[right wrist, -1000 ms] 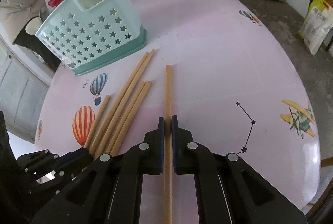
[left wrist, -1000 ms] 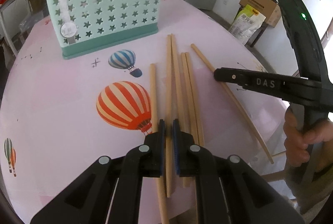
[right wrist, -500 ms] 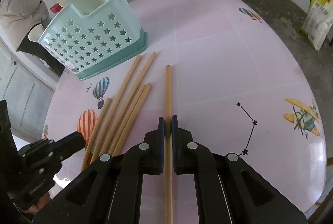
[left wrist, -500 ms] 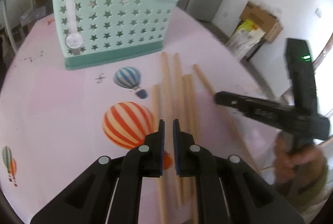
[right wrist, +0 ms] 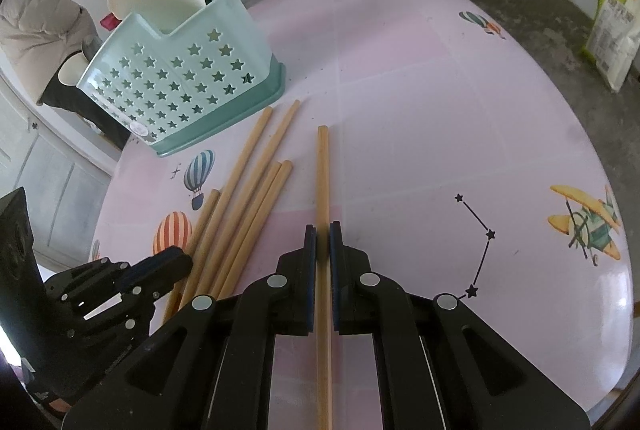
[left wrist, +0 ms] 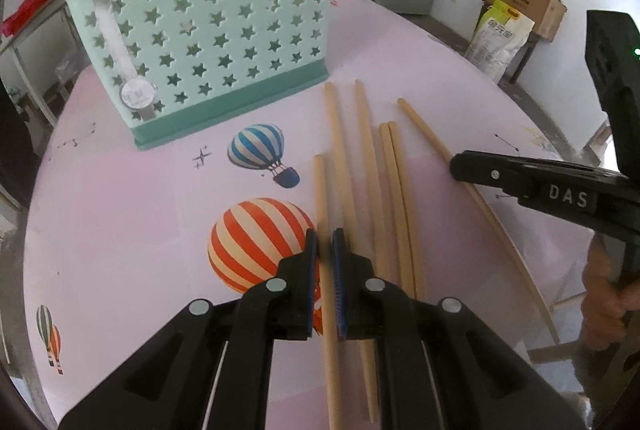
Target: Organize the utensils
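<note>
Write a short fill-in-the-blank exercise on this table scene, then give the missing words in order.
1. The holes punched in the green utensil holder are shaped like ____.
2. The right gripper has its jaws shut on a single wooden ____.
3. The red-striped print beside the left gripper on the pink tablecloth shows a hot-air ____.

Missing words: stars; chopstick; balloon

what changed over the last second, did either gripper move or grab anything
The left gripper shifted sideways: its near-shut jaws, earlier in line with the long second chopstick, now line up with the short leftmost chopstick. Whether they grip it is unclear. The right gripper stayed shut on the lone chopstick. The holder and the chopsticks lie as before.
</note>
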A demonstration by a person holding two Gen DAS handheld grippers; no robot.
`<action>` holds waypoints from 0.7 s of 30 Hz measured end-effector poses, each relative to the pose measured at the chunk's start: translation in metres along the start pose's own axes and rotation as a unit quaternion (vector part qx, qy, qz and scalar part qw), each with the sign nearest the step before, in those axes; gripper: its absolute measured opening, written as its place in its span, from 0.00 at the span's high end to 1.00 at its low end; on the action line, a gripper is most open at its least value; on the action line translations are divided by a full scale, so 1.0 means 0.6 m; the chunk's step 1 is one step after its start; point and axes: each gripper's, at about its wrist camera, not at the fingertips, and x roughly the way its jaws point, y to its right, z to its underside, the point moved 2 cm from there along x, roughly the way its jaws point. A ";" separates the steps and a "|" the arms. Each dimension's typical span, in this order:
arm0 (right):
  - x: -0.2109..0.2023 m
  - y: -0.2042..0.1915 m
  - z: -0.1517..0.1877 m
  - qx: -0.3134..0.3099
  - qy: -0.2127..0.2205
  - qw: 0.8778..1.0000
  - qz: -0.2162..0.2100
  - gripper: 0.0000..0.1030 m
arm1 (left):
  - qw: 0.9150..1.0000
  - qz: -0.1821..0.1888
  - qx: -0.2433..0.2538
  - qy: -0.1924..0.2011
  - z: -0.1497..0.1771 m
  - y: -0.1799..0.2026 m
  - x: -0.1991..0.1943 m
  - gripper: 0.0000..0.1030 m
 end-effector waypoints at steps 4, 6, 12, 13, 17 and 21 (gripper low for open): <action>-0.002 -0.004 0.003 -0.003 -0.001 1.000 0.006 0.96 | 1.000 -0.007 -0.009 0.011 -0.002 -0.001 0.004 0.93; -0.003 -0.007 0.006 -0.002 -0.003 1.000 0.008 0.96 | 1.000 -0.005 -0.014 0.014 -0.002 -0.002 0.004 0.94; -0.008 -0.013 0.018 -0.003 -0.015 1.000 0.015 0.96 | 0.999 0.014 -0.037 0.016 0.007 -0.019 0.002 0.94; -0.008 -0.015 0.016 -0.004 -0.018 1.000 0.017 0.96 | 0.999 0.016 -0.039 0.016 0.008 -0.020 0.002 0.94; -0.004 -0.021 0.008 -0.018 -0.028 0.999 0.029 0.94 | 0.998 0.023 -0.050 0.020 0.013 -0.026 -0.002 0.94; 0.010 -0.025 -0.010 -0.028 -0.030 0.998 0.040 0.93 | 0.998 0.028 -0.054 0.020 0.016 -0.028 -0.003 0.94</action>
